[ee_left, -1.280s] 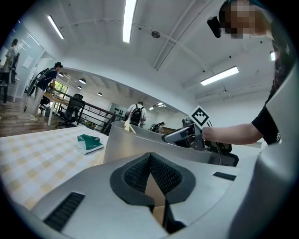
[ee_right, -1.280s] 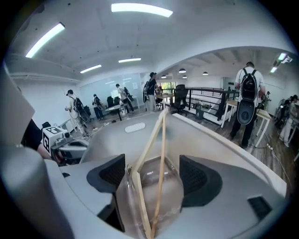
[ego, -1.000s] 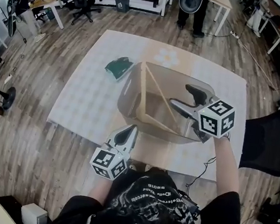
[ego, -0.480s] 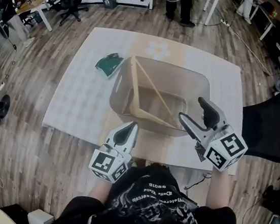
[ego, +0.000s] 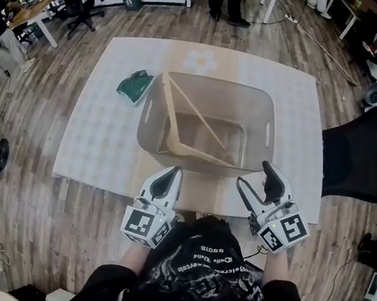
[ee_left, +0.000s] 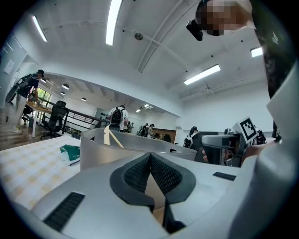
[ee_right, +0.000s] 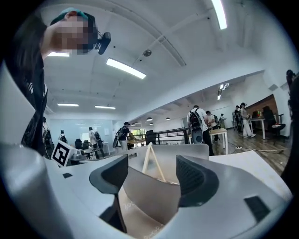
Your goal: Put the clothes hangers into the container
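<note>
Left claw (ego: 171,172) closed, near container (ego: 215,80) holding wooden hanger (ego: 198,154).

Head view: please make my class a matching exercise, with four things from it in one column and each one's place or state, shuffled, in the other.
1 hanger
2 green item
3 left gripper
4 right gripper

A jaws apart
B inside the container
C jaws together
D on the mat, beside the container

Pairs: 1-B, 2-D, 3-C, 4-A.
The right gripper's jaws have just been closing slightly, with nothing between them.
</note>
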`<state>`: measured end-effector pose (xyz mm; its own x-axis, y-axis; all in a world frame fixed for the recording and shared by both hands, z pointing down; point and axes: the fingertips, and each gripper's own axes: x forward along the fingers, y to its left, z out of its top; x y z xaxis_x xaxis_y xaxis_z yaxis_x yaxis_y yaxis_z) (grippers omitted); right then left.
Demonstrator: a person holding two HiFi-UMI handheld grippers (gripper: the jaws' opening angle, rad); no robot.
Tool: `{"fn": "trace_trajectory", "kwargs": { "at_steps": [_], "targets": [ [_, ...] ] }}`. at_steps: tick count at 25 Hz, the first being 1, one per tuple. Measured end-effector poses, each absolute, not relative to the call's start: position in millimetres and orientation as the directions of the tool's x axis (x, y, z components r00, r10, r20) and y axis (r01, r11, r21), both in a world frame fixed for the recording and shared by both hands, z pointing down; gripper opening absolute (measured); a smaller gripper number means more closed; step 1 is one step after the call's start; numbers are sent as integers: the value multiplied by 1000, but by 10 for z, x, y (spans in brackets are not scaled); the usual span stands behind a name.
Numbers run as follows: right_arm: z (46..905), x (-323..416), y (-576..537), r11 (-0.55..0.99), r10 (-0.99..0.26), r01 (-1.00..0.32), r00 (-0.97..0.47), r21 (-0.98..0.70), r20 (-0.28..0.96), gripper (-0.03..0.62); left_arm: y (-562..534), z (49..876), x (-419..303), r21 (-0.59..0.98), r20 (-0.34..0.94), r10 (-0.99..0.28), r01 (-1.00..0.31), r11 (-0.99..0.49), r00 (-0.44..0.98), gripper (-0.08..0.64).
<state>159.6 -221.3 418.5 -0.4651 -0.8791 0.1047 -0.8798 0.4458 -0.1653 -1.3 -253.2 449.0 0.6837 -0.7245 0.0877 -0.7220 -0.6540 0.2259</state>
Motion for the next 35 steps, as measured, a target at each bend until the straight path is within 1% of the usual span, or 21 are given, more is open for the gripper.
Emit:
{"fn": "trace_trajectory", "kwargs": {
  "at_steps": [4, 8, 13, 16, 17, 19, 21, 26, 28, 30, 31, 35],
  "targets": [
    [4388, 1572, -2097, 394, -903, -908, -411, -141, 125, 321, -2467, 4597, 44, 217, 108, -696, -700, -680, 710, 20],
    [4456, 1565, -2064, 356, -919, -933, -360, -50, 160, 314, -2371, 4727, 146, 217, 162, -655, -674, -706, 738, 20],
    [4792, 1520, -1905, 306, -921, -946, -324, -112, 218, 314, -2260, 4807, 135, 230, 159, -639, -658, -717, 752, 20],
    [4905, 1512, -1867, 257, -929, -961, -276, -107, 246, 314, -2261, 4822, 59, 223, 166, -648, -669, -709, 743, 20],
    [4935, 1516, -1860, 239, -930, -966, -256, -95, 262, 311, -2262, 4828, 40, 219, 171, -652, -674, -706, 738, 20],
    [4988, 1489, -1838, 223, -926, -973, -228, -53, 301, 275, -2254, 4840, 13, 210, 183, -657, -682, -701, 732, 20],
    [5061, 1460, -1829, 222, -920, -974, -222, -36, 325, 275, -2253, 4878, 6, 202, 198, -658, -687, -698, 727, 20],
    [5186, 1664, -1817, 122, -939, -980, -165, -155, 302, 274, -2228, 5001, 12, 197, 210, -659, -692, -695, 722, 21],
    [5157, 1721, -1815, 92, -947, -987, -127, -130, 295, 243, -2218, 4995, 2, 200, 208, -657, -689, -696, 724, 21],
    [5123, 1754, -1819, 70, -953, -992, -99, -109, 287, 170, -2215, 4975, 2, 203, 203, -657, -687, -697, 726, 21],
    [5107, 1751, -1818, 67, -954, -991, -97, -111, 283, 145, -2212, 4964, -4, 205, 199, -658, -687, -697, 727, 21],
    [5060, 1654, -1806, 86, -952, -991, -113, -107, 283, 93, -2172, 4943, -43, 211, 203, -645, -676, -706, 737, 21]
  ]
}}
